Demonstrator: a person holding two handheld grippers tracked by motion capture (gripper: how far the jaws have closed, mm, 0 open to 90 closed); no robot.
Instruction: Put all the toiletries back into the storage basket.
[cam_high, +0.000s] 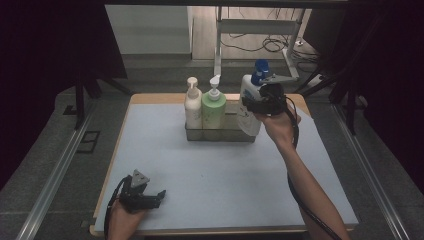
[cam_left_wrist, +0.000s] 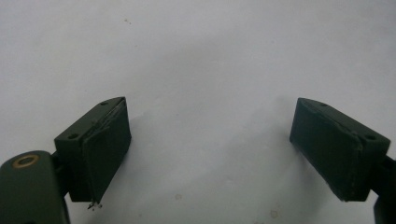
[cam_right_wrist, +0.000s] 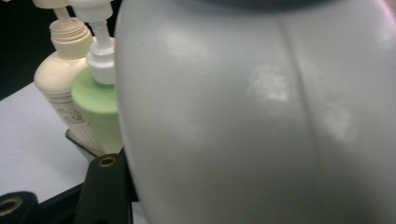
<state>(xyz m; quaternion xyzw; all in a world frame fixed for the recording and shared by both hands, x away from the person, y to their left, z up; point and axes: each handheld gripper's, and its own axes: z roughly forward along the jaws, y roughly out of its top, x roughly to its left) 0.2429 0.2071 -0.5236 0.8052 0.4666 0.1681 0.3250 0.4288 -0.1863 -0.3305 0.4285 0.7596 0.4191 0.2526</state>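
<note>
Right tool (cam_high: 260, 102) of mine pinches the white bottle (cam_high: 248, 107) at its upper body, so the bottle sits between the jaws and hangs a little below my hand, at the right end of the clear rack (cam_high: 220, 132). From the high view I see its blue pump cap (cam_high: 260, 69) on top and its base near the rack edge. The right gripper view is closer: the pale bottle wall (cam_right_wrist: 261, 116) is pressed against the camera, with the cream bottle (cam_right_wrist: 58, 88) and the green bottle (cam_right_wrist: 98, 105) standing behind. The long axis is almost upright, cap upward, slightly tilted. My left tool (cam_high: 150, 197) rests spread wide on the bench (cam_high: 210, 175).
</note>
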